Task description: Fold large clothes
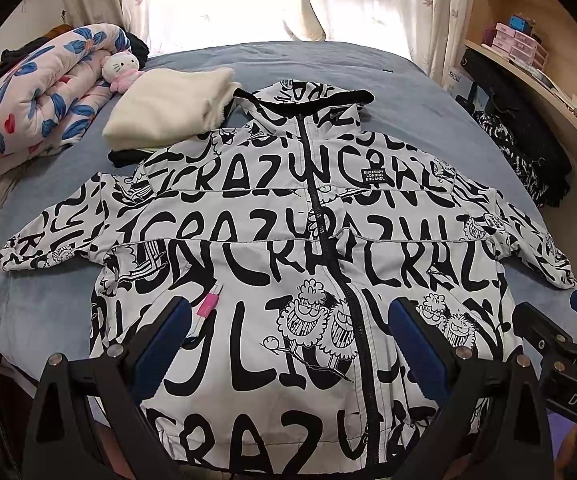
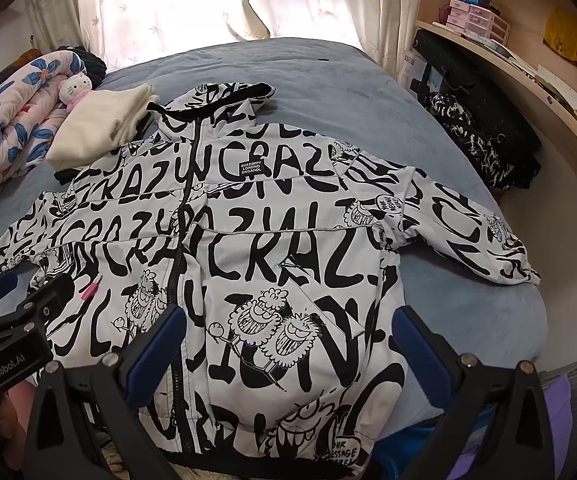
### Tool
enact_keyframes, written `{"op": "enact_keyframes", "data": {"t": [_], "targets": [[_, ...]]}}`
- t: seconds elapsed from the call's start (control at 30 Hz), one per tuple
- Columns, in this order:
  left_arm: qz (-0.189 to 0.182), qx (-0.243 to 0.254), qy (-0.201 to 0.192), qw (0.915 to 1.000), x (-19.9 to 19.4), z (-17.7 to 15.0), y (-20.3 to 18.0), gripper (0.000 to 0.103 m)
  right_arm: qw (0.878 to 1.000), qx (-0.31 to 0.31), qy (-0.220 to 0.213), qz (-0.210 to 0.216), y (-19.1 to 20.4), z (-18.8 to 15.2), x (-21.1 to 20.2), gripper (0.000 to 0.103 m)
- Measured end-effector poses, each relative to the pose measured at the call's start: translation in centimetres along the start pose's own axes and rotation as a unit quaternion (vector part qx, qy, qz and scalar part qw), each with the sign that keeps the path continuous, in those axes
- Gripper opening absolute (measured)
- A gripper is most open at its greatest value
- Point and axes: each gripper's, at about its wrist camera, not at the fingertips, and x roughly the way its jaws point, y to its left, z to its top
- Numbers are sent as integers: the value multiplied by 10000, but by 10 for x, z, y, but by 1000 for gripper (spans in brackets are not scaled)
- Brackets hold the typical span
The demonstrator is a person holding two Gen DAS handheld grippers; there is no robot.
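A white hooded jacket (image 1: 288, 240) with black "CRAZY" lettering lies flat, front up and zipped, on the blue bed, sleeves spread to both sides and hood at the far end. It also shows in the right wrist view (image 2: 256, 248). My left gripper (image 1: 288, 332) is open and empty, hovering over the jacket's lower front near the hem. My right gripper (image 2: 288, 340) is open and empty over the lower right front. Each gripper appears at the edge of the other's view: the right one (image 1: 560, 344) and the left one (image 2: 8, 320).
A folded cream fleece (image 1: 168, 112) lies at the jacket's far left shoulder, beside a floral quilt (image 1: 36, 92) and a Hello Kitty plush (image 1: 122, 70). A wooden shelf (image 1: 548, 80) and a pile of dark clothes (image 1: 516, 152) stand on the right. The blue sheet (image 1: 408, 92) surrounds the jacket.
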Motion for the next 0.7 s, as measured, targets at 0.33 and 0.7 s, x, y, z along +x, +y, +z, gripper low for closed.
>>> {"op": "enact_keyframes", "data": {"t": [0.33, 0.7], "targets": [[13, 13, -2, 10000, 1, -1, 1, 98, 9999, 84, 61, 67, -2, -7, 4, 103], [107, 276, -11, 9996, 6, 3, -10, 98, 9990, 354, 172, 220, -26, -3, 14, 103]]}}
